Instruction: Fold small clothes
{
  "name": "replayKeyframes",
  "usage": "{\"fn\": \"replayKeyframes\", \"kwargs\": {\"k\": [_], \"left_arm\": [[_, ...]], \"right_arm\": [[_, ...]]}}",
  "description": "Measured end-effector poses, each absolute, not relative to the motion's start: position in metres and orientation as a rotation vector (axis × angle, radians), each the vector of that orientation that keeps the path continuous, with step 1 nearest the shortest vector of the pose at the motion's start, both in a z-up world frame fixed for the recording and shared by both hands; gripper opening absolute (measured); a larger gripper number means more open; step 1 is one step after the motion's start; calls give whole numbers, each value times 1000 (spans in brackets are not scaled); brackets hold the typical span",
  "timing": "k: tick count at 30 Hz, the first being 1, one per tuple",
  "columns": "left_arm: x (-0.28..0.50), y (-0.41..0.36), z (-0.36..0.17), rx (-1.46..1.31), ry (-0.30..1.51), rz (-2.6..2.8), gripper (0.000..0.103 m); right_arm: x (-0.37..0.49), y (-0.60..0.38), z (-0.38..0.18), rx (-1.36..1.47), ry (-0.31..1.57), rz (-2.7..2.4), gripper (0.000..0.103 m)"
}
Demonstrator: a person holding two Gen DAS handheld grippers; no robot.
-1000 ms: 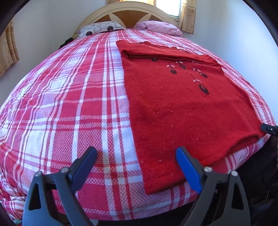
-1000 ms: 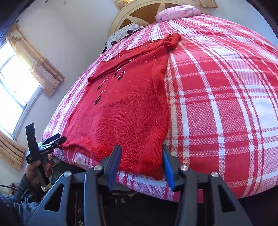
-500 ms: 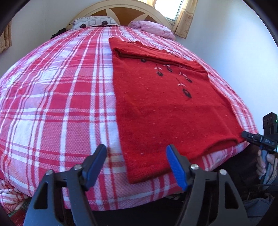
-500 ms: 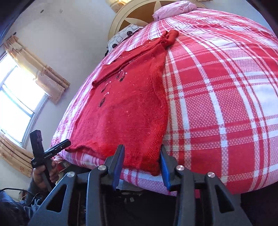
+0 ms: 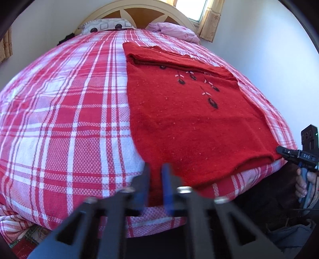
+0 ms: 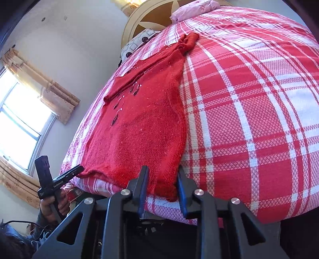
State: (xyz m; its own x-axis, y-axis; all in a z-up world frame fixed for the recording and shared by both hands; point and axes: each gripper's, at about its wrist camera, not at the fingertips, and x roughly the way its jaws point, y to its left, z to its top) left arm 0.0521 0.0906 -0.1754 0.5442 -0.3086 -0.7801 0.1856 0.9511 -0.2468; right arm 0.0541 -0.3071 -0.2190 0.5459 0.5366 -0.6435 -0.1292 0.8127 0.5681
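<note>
Both grippers at the sweater's near hem

My left gripper (image 5: 155,183) has just snapped nearly closed, pinching one hem corner of the red sweater (image 5: 179,111); my right gripper (image 6: 161,189), still narrowing, straddles the other. The sweater lies flat on the plaid bed (image 5: 69,119), lengthwise toward the headboard (image 5: 139,12).

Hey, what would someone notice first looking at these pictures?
A red knitted sweater with dark embroidered flowers lies flat on the red-and-white checked bedspread, hem at the near edge. The left gripper has just closed on one hem corner; the right gripper has been closing around the other.
</note>
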Motion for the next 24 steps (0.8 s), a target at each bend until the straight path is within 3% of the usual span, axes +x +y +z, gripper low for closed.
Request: {"fn": "replayKeyframes", "kwargs": {"k": [5, 8, 24], "left_arm": [[52, 93, -176, -161, 949, -309, 10], [53, 101, -176, -241, 937, -337, 9], [67, 110, -121, -324, 735, -401, 8]], "right_arm": [[53, -303, -218, 465, 924, 416, 25], [52, -304, -217, 465, 917, 412, 9], [63, -317, -161, 555, 703, 510, 9]]}}
